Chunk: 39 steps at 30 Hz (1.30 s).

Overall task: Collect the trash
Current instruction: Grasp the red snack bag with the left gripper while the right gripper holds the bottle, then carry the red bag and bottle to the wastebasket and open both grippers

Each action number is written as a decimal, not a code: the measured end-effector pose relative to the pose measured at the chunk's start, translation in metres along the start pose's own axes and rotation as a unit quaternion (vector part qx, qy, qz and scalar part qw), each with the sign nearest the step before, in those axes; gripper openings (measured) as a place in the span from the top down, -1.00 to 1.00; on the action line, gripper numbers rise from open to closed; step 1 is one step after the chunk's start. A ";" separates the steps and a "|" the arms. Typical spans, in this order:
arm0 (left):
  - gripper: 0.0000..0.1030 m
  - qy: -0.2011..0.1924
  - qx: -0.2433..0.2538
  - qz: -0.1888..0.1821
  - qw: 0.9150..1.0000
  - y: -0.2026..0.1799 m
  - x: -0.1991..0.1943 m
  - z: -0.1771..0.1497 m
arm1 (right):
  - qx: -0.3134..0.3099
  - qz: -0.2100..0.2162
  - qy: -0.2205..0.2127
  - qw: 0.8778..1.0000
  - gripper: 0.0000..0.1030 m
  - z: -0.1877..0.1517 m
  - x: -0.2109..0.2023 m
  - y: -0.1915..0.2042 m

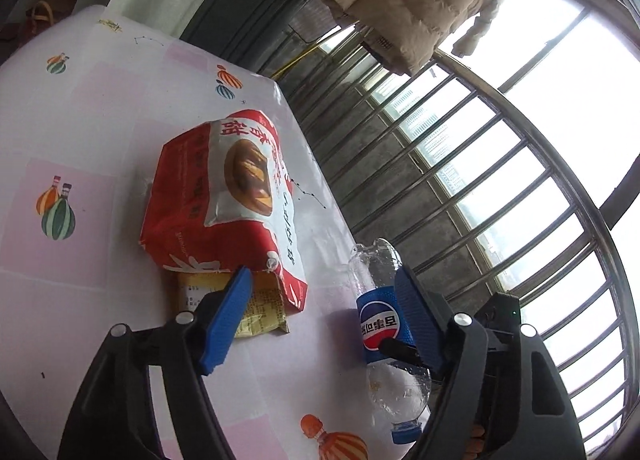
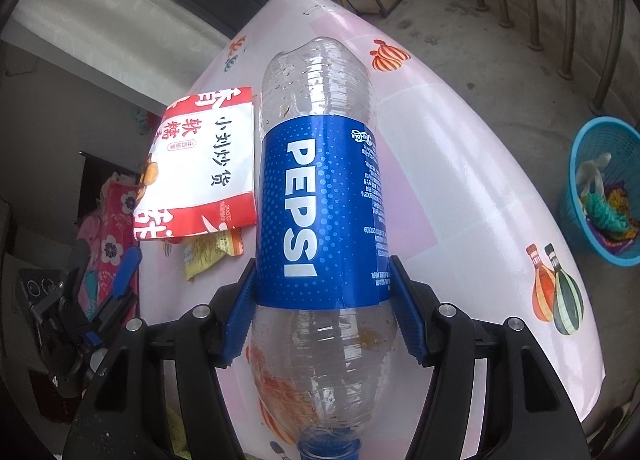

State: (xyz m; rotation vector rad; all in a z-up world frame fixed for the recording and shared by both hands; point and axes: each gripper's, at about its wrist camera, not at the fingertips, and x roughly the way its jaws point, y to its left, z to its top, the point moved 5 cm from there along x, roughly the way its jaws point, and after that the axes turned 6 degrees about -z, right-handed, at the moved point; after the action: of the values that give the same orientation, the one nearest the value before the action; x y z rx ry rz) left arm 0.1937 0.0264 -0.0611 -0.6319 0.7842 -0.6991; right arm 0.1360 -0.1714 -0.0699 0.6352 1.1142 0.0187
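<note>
The bottle [image 2: 320, 195] is clear, thin plastic, ribbed and dented, with a glossy blue film label and a blue plastic cap. The bag [image 1: 224, 195] near the tabletop's far edge is crinkled red-and-white paper or foil with a slight sheen; the yellow wrapper [image 1: 260, 312] under it is glossy, creased film. The tabletop [image 1: 80, 131] wears a smooth, shiny printed cover. The pads [image 2: 408, 320] are ridged matt blue plastic on black plastic arms. The basket [image 2: 576, 179] is perforated blue plastic.
</note>
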 end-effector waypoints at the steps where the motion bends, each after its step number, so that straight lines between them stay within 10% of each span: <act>1: -0.25 -0.001 -0.012 0.004 1.000 0.005 0.005 0.001 | -0.001 0.001 0.000 1.000 -0.14 0.000 0.000 0.000; 12: 0.58 -0.061 -0.056 0.046 0.995 0.021 0.013 0.020 | 0.002 0.024 -0.010 1.000 -0.12 -0.005 -0.003 -0.007; 19: 0.23 -0.029 -0.133 0.032 0.990 0.030 0.023 0.003 | 0.004 0.031 -0.008 0.999 -0.12 -0.008 -0.007 -0.012; 31: 0.07 -0.100 -0.182 0.031 0.978 0.045 0.033 0.026 | 0.015 0.046 -0.011 0.999 -0.12 -0.005 -0.007 -0.016; 36: 0.84 -0.125 -0.154 0.043 0.979 0.037 0.028 0.039 | 0.026 0.062 -0.021 0.997 -0.10 -0.005 -0.012 -0.020; 39: 0.97 -0.128 -0.098 0.061 0.985 0.017 0.022 0.049 | 0.039 0.088 -0.035 0.995 -0.10 -0.002 -0.020 -0.028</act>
State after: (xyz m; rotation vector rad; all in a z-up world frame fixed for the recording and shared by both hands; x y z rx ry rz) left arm 0.2500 0.0322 -0.0552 -0.8277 0.6509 -0.4210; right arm 0.1170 -0.1998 -0.0670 0.7971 0.9913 0.1046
